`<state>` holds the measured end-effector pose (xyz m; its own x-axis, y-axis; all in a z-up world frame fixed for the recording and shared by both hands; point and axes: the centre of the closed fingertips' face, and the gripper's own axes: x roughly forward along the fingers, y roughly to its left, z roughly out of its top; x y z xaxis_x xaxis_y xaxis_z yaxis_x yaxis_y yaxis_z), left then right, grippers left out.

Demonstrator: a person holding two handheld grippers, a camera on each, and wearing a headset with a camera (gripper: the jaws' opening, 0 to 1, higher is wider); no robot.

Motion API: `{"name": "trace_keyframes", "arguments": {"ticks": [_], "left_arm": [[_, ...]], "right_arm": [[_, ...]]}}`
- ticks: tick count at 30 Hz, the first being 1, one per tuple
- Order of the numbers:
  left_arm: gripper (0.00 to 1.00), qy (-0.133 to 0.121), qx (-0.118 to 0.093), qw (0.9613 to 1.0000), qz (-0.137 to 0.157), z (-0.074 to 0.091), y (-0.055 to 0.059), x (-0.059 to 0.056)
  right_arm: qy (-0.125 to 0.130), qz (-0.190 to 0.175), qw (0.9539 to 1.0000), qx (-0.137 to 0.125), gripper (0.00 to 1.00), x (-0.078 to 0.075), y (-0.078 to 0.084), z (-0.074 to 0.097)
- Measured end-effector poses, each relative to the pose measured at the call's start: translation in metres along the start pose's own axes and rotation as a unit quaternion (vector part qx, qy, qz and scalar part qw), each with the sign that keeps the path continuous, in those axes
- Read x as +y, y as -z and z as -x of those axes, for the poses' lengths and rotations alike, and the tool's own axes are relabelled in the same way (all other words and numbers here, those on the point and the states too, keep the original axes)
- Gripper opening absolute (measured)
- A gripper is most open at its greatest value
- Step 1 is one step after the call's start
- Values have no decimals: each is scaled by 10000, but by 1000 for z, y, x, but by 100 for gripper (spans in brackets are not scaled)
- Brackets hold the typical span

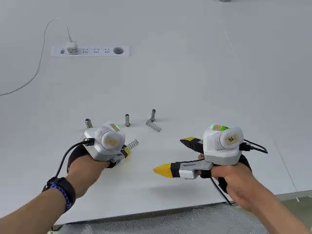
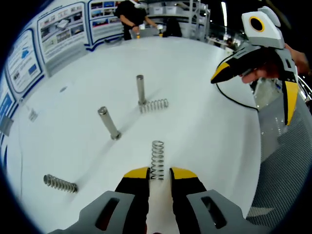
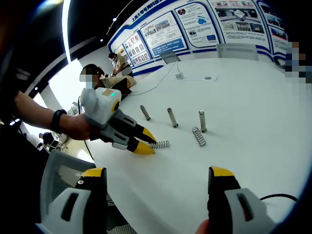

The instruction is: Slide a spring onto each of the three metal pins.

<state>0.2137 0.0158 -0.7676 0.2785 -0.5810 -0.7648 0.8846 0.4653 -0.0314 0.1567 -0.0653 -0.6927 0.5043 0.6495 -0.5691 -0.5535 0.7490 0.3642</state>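
Three metal pins stand in a row on the white table: the left pin (image 1: 88,122) wears a spring (image 3: 145,112), while the middle pin (image 1: 127,119) and right pin (image 1: 153,115) are bare. A loose spring (image 1: 153,126) lies at the right pin's foot. Another spring (image 2: 157,161) lies flat with its near end between the yellow tips of my left gripper (image 2: 159,173), which is open with its jaws close together. My right gripper (image 1: 176,156) hovers wide open and holds nothing, to the right of the pins.
A white power strip (image 1: 90,50) with a plug and cable lies at the back left. The table's front edge (image 1: 146,210) runs just behind my hands, over a grey mesh seat (image 3: 58,170). People stand far off.
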Motion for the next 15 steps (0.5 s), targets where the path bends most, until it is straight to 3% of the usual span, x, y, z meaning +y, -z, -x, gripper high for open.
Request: {"name": "trace_keyframes", "arguments": {"ticks": [3, 5, 11, 15], "left_arm": [[14, -197, 43, 9995, -229, -1, 1, 5], [11, -220, 9, 9997, 66, -1, 0, 7], [10, -328, 53, 9994, 125, 0, 0, 10], [10, -246, -9, 9996, 138, 8, 1, 5]], "right_arm": [[2, -16, 10000, -2, 86, 0, 1, 0], [-8, -23, 10000, 9, 86, 1, 2, 0], [-28, -70, 10000, 21, 86, 2, 5, -2], [-62, -83, 9999, 2, 85, 2, 4, -2]]}}
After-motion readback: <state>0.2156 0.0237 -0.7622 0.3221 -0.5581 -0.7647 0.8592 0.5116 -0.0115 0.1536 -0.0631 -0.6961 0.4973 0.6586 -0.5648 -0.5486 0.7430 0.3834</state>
